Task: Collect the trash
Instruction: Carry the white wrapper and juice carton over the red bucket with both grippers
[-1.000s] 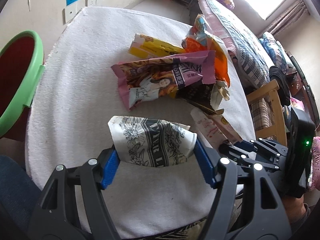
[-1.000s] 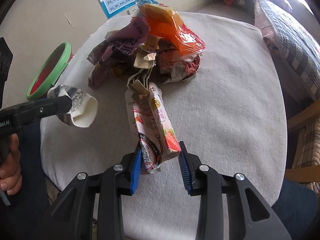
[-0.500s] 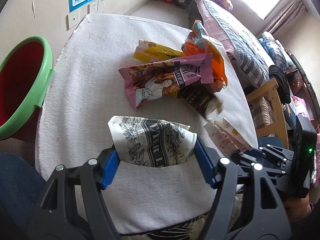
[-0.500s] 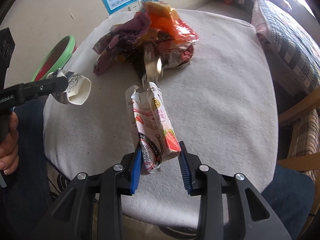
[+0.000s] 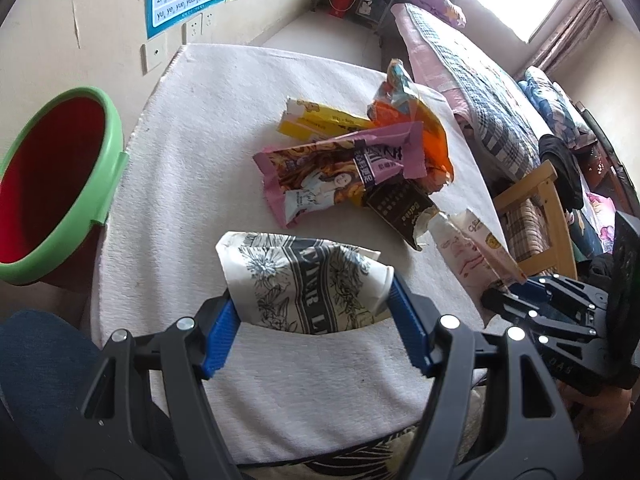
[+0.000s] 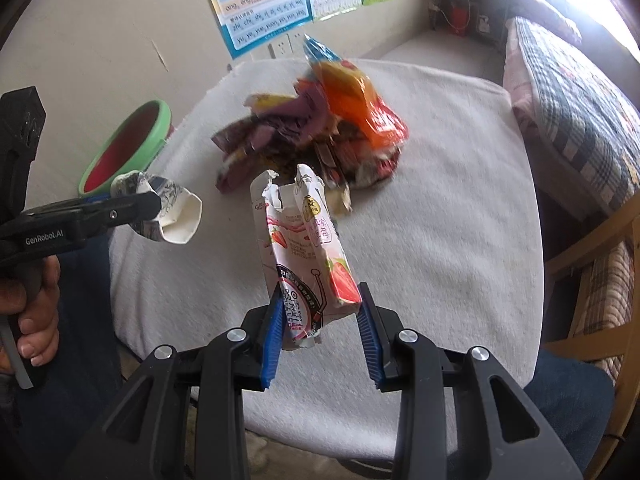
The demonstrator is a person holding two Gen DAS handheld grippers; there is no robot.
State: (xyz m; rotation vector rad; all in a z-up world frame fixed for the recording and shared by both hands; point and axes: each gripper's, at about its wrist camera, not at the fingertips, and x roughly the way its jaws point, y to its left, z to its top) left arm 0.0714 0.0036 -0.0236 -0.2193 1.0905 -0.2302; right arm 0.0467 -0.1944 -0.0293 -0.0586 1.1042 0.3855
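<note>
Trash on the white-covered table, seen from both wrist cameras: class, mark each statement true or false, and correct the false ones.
1. The left tongs hold a crumpled white paper cup with black floral print. True.
2. The right tongs are empty. False: they grip a torn strawberry milk carton.
3. The red bin with a green rim stands on the table. False: it stands beside the white-covered table, off its edge.
4. A pink snack wrapper lies in the pile on the table. True.
5. The orange plastic bag is already in the bin. False: it lies on the pile.
</note>
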